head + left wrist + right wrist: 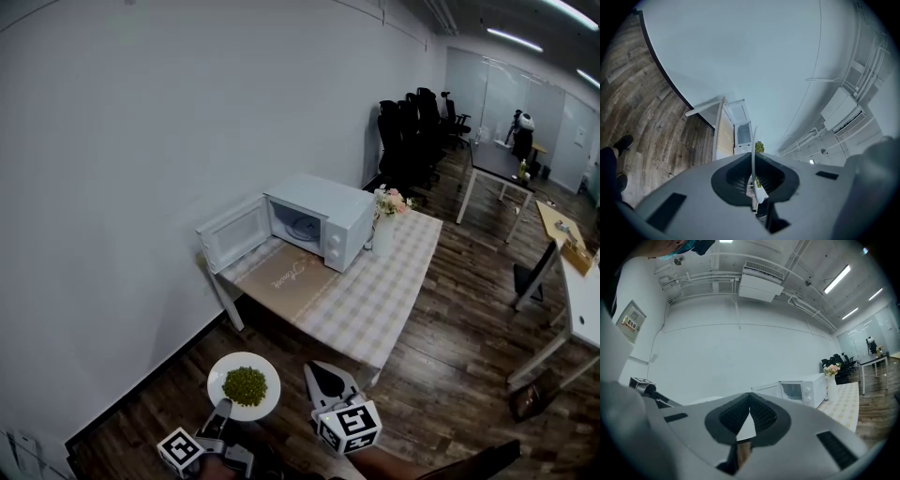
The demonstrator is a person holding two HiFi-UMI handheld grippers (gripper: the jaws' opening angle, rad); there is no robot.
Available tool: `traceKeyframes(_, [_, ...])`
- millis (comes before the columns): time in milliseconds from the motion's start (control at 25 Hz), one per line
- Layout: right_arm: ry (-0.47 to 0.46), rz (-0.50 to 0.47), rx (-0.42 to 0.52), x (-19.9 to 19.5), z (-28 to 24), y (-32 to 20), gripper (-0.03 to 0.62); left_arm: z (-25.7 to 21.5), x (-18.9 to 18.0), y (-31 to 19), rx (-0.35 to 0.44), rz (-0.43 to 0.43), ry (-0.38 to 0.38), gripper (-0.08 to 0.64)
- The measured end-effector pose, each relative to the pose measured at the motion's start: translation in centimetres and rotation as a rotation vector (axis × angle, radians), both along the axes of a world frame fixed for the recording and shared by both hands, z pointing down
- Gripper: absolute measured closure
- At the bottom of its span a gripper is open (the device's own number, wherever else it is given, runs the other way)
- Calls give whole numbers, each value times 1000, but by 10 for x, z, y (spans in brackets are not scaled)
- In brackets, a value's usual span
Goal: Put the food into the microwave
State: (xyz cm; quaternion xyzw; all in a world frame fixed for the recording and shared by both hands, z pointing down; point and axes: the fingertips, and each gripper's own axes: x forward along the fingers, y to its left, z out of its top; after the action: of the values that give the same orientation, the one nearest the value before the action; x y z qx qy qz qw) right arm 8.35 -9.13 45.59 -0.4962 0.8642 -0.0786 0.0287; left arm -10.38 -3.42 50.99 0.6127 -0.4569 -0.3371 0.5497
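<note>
A white plate (267,389) with a heap of green food (245,385) hangs over the wooden floor, short of the table. My left gripper (222,410) is shut on the plate's near rim. In the left gripper view the plate (753,140) stands edge-on between the jaws of that gripper (753,163), with the food (760,147) showing beside it. The white microwave (319,223) stands on the table with its door (234,234) swung open to the left; it also shows ahead as the microwave (742,132) and the microwave (801,389). My right gripper (330,380) (749,405) is shut and holds nothing.
The table (375,300) has a checked cloth and a brown mat in front of the microwave. A white vase of flowers (385,220) stands right of the microwave. A white wall runs along the left. Black chairs (412,131) and more tables (581,300) stand to the right.
</note>
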Motion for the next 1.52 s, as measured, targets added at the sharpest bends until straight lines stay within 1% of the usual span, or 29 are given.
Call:
traceKeyframes(120, [-18, 23, -3, -9, -5, -17, 584, -4, -12, -20, 1, 21, 5, 537])
traceKeyframes(200, [-24, 26, 21, -20, -11, -29, 584, -9, -23, -36, 21, 32, 6, 537])
traceKeyframes(320, [1, 43, 51, -31, -17, -46, 584, -10, -34, -59, 39, 51, 12, 537])
traceKeyframes(440, [23, 63, 34, -41, -14, -66, 584, -8, -45, -80, 32, 69, 14, 537])
traceKeyframes(600, [-2, 58, -11, -60, -13, -82, 584, -14, -56, -103, 48, 95, 32, 535])
traceKeyframes(680, [-2, 52, -5, -70, -19, -88, 584, -15, -61, -113, 47, 112, 38, 535])
traceKeyframes(800, [21, 69, 2, -81, -17, -102, 584, -10, -69, -131, 44, 142, 42, 535])
traceKeyframes(1040, [24, 120, -7, -95, -8, -125, 584, -5, -83, -163, 45, 196, 41, 535])
traceKeyframes(1160, [36, 144, 4, -101, -4, -132, 584, -2, -87, -177, 55, 232, 40, 535])
traceKeyframes(1320, [34, 195, -11, -102, -1, -138, 584, -2, -90, -190, 59, 273, 56, 535])
traceKeyframes(1520, [54, 233, -15, -98, -4, -145, 584, -3, -91, -202, 67, 293, 82, 535])
